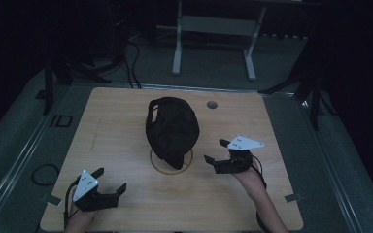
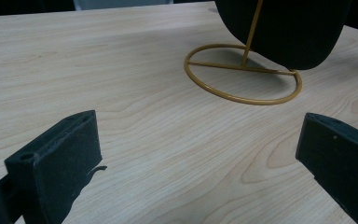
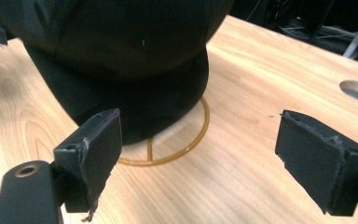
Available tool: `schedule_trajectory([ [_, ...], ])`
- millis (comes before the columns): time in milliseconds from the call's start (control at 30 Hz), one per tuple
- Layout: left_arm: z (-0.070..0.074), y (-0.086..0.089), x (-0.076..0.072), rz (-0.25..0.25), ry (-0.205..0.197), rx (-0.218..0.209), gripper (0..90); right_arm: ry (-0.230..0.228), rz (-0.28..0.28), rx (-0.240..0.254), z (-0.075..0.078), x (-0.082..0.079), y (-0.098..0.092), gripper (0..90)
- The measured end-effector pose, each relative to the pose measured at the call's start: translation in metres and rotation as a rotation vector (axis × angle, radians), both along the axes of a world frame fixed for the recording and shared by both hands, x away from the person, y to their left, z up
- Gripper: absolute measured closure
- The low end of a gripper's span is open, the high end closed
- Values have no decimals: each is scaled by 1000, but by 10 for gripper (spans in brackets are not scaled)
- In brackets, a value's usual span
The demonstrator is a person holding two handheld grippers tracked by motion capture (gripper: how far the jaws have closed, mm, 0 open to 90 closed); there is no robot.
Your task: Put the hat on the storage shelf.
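The wooden surface carries a black cap perched on a gold wire stand, whose ring base rests flat near the middle. The cap's brim hangs down toward the person, covering most of the ring in the high view. A round hole sits in the surface behind the cap, to its right.

The right gripper is close beside the cap's brim, aimed at it, fingers wide apart and holding nothing. The left gripper hangs back near the front-left edge, well apart from the cap, fingers also spread and empty.

This looks like the approach step: the right gripper is lining up for a grasp and nothing is gripped yet. The next move likely calls for sliding the right fingers around the brim's edge and closing on the fabric, then lifting straight up so the light stand does not tip or drag along.
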State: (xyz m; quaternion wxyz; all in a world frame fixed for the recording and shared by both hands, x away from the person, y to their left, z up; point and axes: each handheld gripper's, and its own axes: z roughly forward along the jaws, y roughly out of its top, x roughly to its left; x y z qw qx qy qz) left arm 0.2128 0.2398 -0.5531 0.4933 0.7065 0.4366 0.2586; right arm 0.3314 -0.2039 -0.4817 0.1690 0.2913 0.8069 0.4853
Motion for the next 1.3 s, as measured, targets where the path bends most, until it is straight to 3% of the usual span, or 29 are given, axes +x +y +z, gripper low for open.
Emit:
schedule_trajectory([
  [567,0,0,0,2,-3,-6,4,51,7,-24,-40,-17,-24,142],
  [1300,0,0,0,1,-6,-8,4,90,-81,-63,-67,-33,-64,142],
])
